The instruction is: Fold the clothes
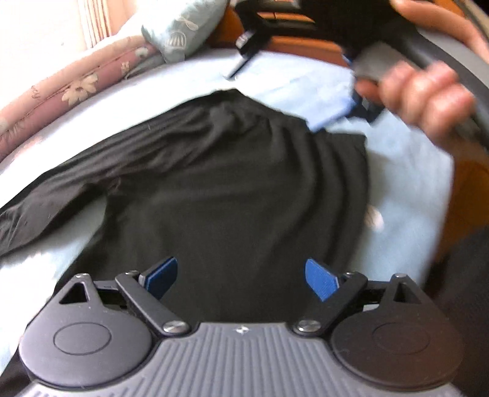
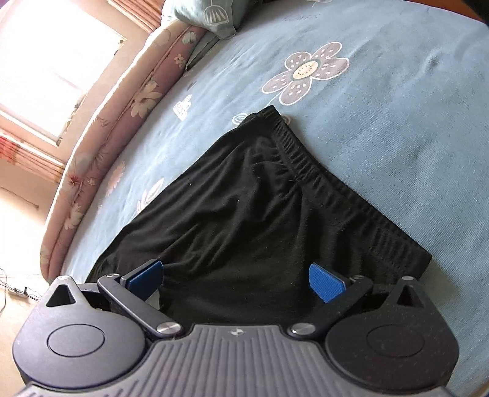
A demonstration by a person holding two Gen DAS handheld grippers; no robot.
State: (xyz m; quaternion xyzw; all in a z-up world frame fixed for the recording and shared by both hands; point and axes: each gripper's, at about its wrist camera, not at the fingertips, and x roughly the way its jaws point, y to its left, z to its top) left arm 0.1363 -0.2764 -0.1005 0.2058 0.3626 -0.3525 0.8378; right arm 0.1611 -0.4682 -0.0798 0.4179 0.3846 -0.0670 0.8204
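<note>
A black garment [image 2: 250, 210] lies spread flat on a bed with a light blue sheet [image 2: 397, 128]; its gathered elastic waistband [image 2: 308, 158] runs along the edge nearest a large printed flower [image 2: 305, 71]. In the left wrist view one long part of the garment [image 1: 214, 189] stretches off to the left. The left gripper [image 1: 241, 279] hangs just over the cloth, jaws wide apart and empty. The right gripper [image 2: 237, 282] does likewise, jaws apart, gripping nothing. A pink floral cushioned border [image 2: 101, 146] curves round the bed's far side, and a pale blue pillow [image 1: 180, 27] lies near it. A blurred hand [image 1: 428, 94] grips a handle at upper right. No containers show.
</note>
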